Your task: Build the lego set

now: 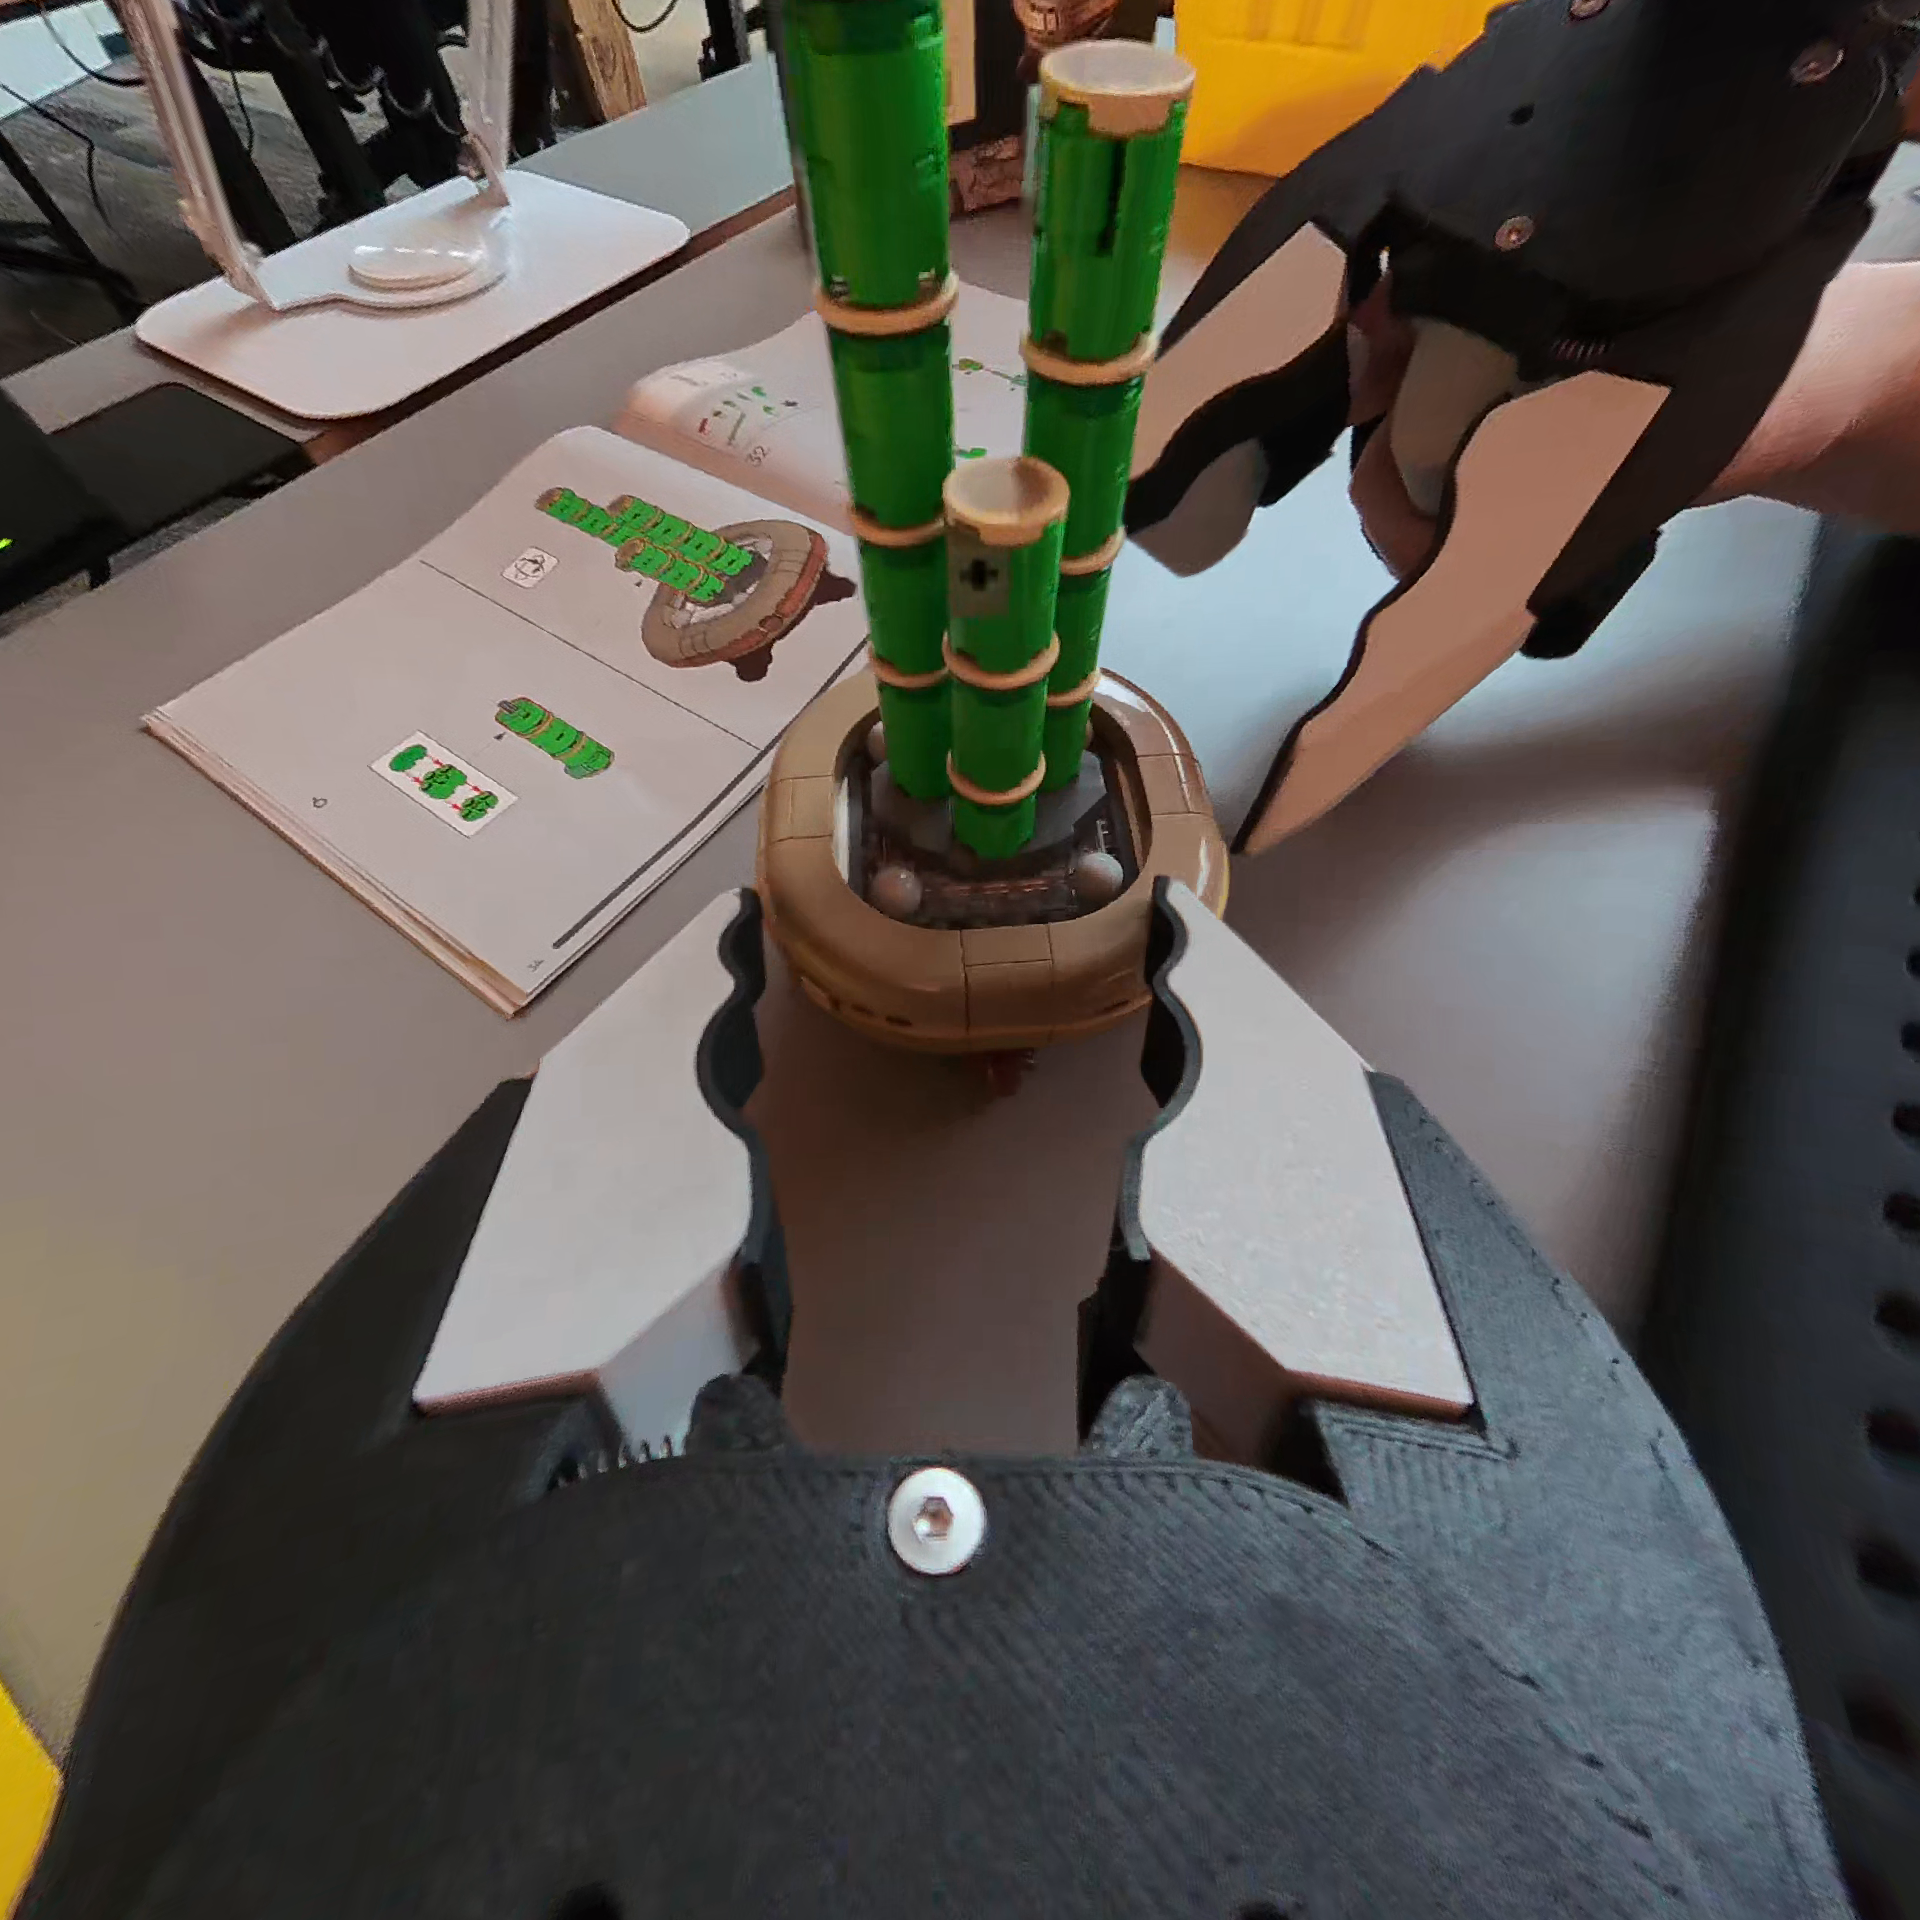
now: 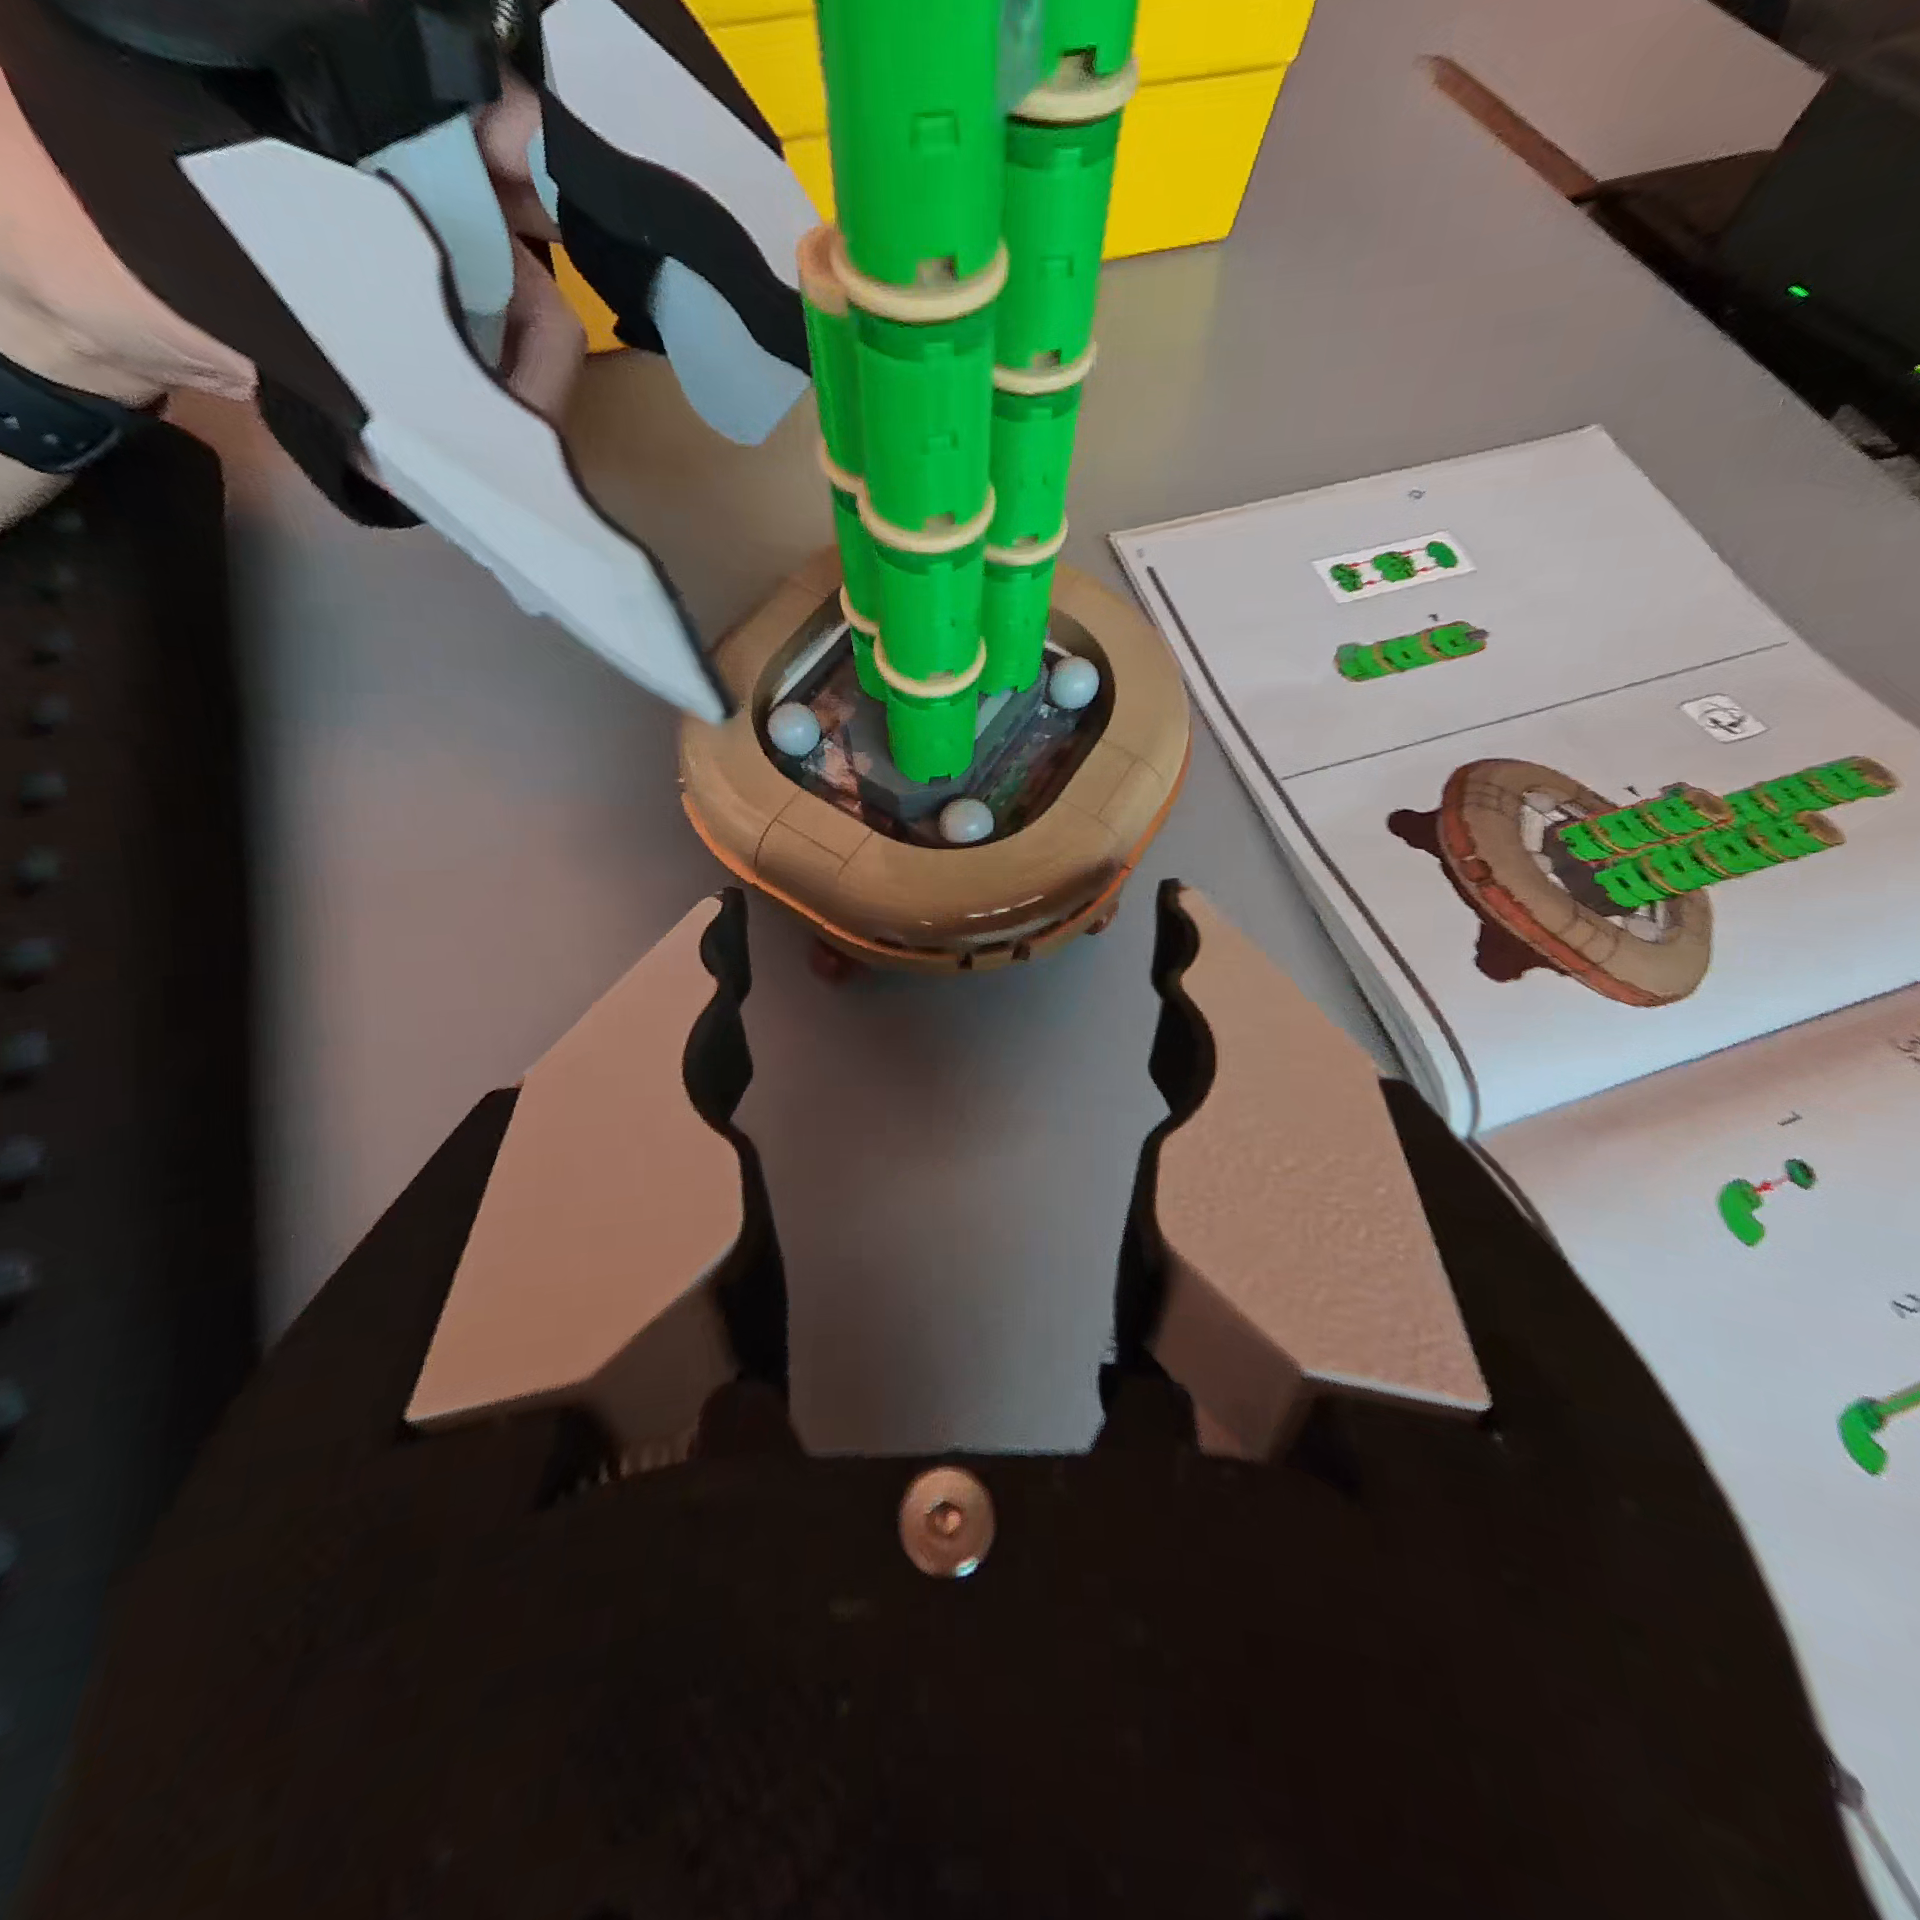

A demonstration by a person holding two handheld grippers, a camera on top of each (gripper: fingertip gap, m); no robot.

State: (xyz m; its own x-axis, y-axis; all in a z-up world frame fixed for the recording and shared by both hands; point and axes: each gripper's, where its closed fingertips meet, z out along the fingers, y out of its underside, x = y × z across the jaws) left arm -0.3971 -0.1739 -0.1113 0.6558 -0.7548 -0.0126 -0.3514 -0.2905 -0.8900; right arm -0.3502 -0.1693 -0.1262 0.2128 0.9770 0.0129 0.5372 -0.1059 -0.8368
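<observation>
A tan lego pot [image 1: 987,987] stands on the grey table and holds three upright green bamboo stalks [image 1: 904,416] with tan rings. My left gripper [image 1: 956,914] is open and empty, its fingertips on either side of the pot's near rim. My right gripper [image 1: 1195,686] shows at the upper right, open, with one fingertip beside the pot's right rim. In the right wrist view the pot [image 2: 935,883] and stalks [image 2: 935,416] stand just beyond my open, empty right gripper [image 2: 948,899]. The left gripper [image 2: 732,561] reaches in from the upper left, one fingertip at the pot's rim.
An open instruction booklet [image 1: 468,727] lies beside the pot; it also shows in the right wrist view [image 2: 1558,644]. A yellow box [image 2: 1195,135] stands behind the pot. A white stand base [image 1: 416,281] is at the far left. A black perforated surface [image 1: 1818,1039] borders the table.
</observation>
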